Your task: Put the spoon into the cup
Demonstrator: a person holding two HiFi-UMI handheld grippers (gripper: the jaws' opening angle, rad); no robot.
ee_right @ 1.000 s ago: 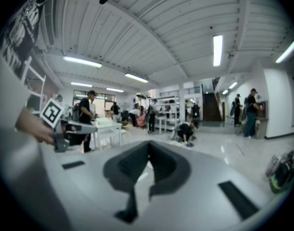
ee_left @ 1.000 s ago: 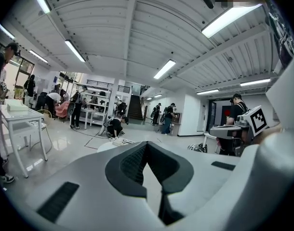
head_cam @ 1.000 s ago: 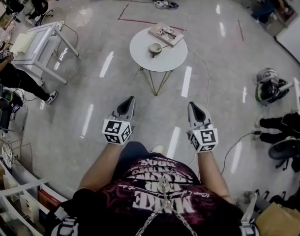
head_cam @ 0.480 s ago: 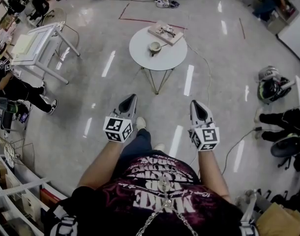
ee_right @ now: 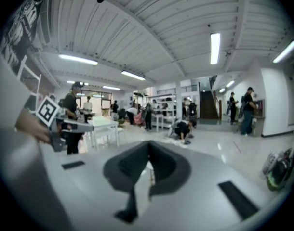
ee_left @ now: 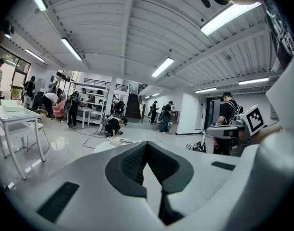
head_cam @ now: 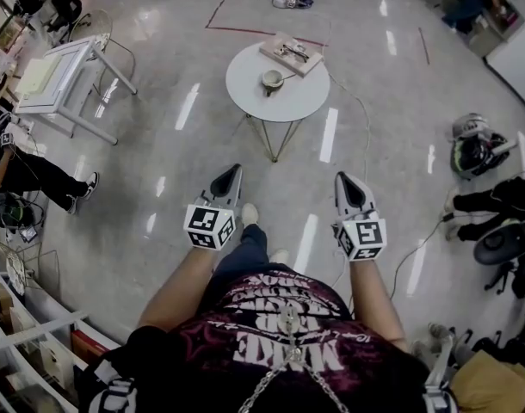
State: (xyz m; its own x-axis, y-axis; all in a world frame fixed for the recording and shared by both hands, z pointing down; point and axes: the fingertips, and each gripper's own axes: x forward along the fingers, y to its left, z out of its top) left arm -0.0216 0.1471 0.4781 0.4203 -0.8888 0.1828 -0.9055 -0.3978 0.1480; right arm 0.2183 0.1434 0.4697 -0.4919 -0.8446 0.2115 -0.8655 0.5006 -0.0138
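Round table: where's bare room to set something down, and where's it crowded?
Bare on the round table: the near half, from the cup to the rim nearest us, plus the strip left of the cup. Crowded: the far edge, with the tray right behind the cup and spoon.

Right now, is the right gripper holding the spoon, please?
No, the right gripper is shut with nothing between its jaws.

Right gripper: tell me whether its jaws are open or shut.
Shut. In the right gripper view the right gripper's jaw tips meet, with nothing held between them.
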